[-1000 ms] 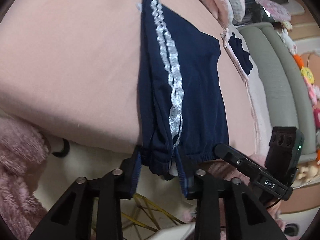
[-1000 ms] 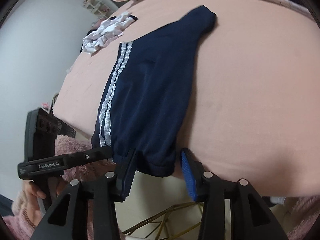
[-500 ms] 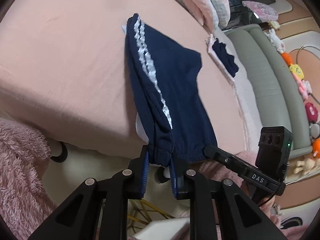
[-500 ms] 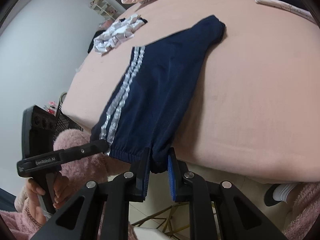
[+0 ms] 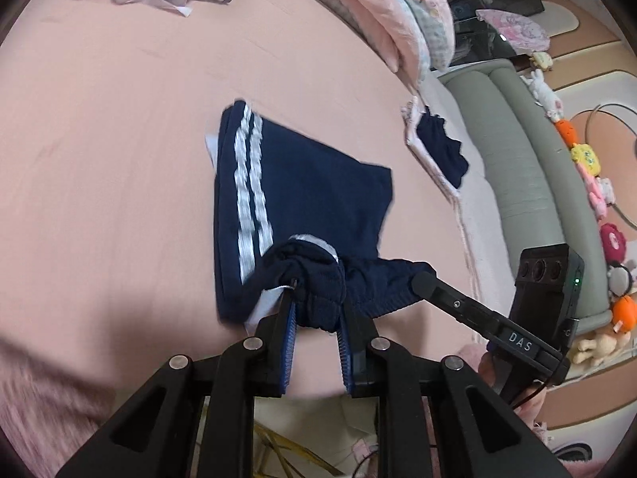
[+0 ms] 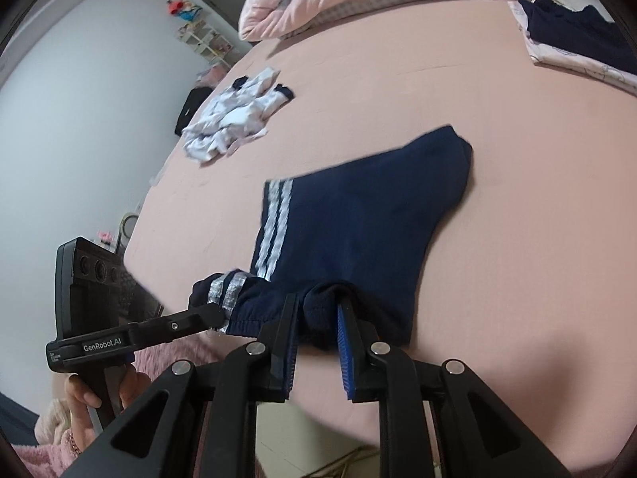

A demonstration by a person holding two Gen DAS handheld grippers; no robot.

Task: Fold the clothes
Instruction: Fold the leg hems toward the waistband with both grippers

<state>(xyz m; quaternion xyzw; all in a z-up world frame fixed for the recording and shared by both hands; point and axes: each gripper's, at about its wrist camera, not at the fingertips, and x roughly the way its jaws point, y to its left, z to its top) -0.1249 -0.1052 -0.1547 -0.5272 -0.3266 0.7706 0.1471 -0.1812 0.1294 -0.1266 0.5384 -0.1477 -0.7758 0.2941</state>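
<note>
Both my grippers, left gripper (image 5: 315, 310) and right gripper (image 6: 316, 312), pinch the navy shorts (image 5: 314, 191) waistband, now lifted over the pink bed (image 5: 119, 159) at lower centre instead of hanging off its edge.

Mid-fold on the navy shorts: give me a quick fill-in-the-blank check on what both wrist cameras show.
1. Both grippers, left gripper and right gripper, grip the ____ end of the navy shorts.
2. The shorts carry two ____ stripes down the side.
3. The shorts lie on a ____ bed sheet.
4. The crumpled garment farther up the bed is mostly ____.

Missing words: waistband; white; pink; white
</note>
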